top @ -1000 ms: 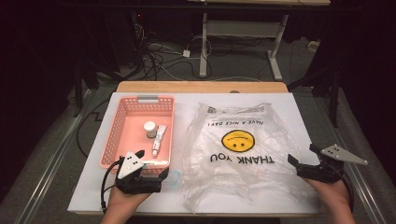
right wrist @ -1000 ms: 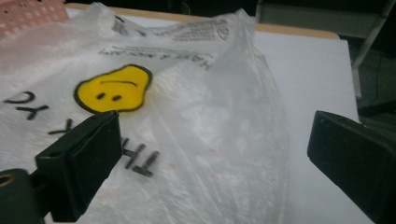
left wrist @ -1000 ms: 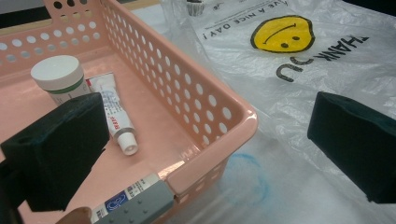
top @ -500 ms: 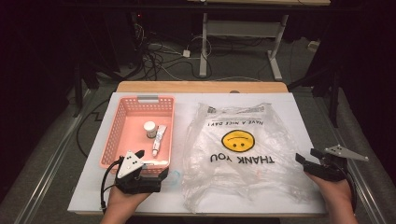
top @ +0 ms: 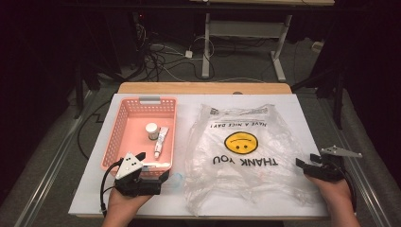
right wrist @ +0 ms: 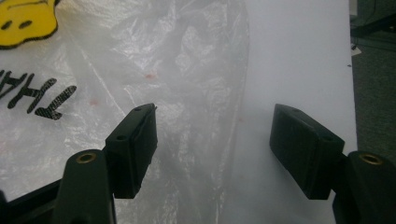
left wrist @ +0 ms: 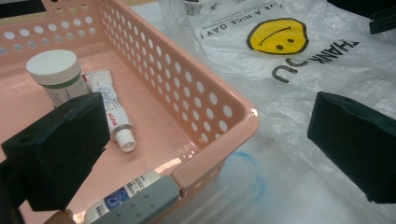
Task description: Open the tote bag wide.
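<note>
So the plastic bag (top: 241, 156) is lying flat across the middle and right of the desk (top: 302, 111), right beside the pink basket (top: 124, 124) on the left side. It's thin, crinkly and floppy film, basically weightless and kinda slippery, so I'd pinch it at its right edge, where the right gripper (right wrist: 212, 140) sits. Those jaws have just been closing but are apart, straddling that edge without pressing it. The left gripper (left wrist: 201, 154) is wide apart too, around the basket's near corner, nothing held. Print reads "THANK YOU" and "HAVE A NICE DAY!" with a yellow smiley (top: 240, 143). Tube labels in the basket are too small to read.
</note>
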`<state>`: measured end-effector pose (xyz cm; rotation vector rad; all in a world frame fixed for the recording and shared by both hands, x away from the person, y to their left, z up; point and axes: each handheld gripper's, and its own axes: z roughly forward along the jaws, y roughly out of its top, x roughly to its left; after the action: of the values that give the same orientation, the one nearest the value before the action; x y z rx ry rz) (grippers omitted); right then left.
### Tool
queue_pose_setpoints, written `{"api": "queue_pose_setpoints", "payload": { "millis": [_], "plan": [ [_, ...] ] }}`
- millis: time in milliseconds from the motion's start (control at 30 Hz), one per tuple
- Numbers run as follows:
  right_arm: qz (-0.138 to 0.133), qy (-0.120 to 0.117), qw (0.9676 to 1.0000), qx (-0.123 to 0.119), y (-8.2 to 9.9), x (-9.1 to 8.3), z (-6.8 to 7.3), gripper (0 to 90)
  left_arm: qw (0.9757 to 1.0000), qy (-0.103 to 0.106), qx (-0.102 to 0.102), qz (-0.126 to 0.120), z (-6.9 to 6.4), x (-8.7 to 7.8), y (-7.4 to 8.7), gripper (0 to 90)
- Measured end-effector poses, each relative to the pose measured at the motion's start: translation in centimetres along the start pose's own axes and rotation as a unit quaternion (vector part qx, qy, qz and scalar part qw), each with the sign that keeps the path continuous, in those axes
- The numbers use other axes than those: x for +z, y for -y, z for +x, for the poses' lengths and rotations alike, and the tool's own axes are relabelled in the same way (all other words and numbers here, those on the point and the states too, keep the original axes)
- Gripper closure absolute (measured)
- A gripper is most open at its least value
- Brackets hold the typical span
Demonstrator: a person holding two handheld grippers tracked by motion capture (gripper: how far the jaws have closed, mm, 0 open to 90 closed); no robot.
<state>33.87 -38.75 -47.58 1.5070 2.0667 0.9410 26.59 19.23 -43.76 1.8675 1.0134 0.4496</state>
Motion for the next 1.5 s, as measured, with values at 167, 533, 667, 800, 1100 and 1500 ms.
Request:
{"api": "queue_pose_setpoints", "payload": {
  "millis": [167,533,667,800,1100,1500],
  "plan": [
    [0.01,0.02,0.9995,-0.023,-0.1,0.2,0.6,35.3,0.9999,-0.001,-0.011,-0.002,0.3,-0.2,0.0,0.0],
    [0.005,0.003,0.9994,-0.035,0.0,0.1,0.7,56.9,0.9998,-0.001,-0.017,0.003,0.7,-0.2,-0.1,0.0],
    [0.004,-0.009,0.9991,-0.041,0.0,0.0,0.8,73.6,0.9999,-0.01,0.004,0.008,0.4,-0.1,0.0,0.0],
    [-0.004,-0.019,0.9984,-0.054,0.1,-0.2,1.1,85.5,0.9999,-0.004,0.001,0.01,0.4,-0.1,0.0,0.0],
    [-0.017,-0.038,0.998,-0.048,1.6,-2.5,2.4,88.2,0.9999,0.01,-0.001,0.01,0.6,-0.2,-0.1,0.0],
    [-0.014,-0.057,0.9946,-0.085,4.8,-5.8,5.7,88.3,0.9999,0.005,0.01,-0.007,0.8,-0.2,0.2,0.0]
  ]
}}
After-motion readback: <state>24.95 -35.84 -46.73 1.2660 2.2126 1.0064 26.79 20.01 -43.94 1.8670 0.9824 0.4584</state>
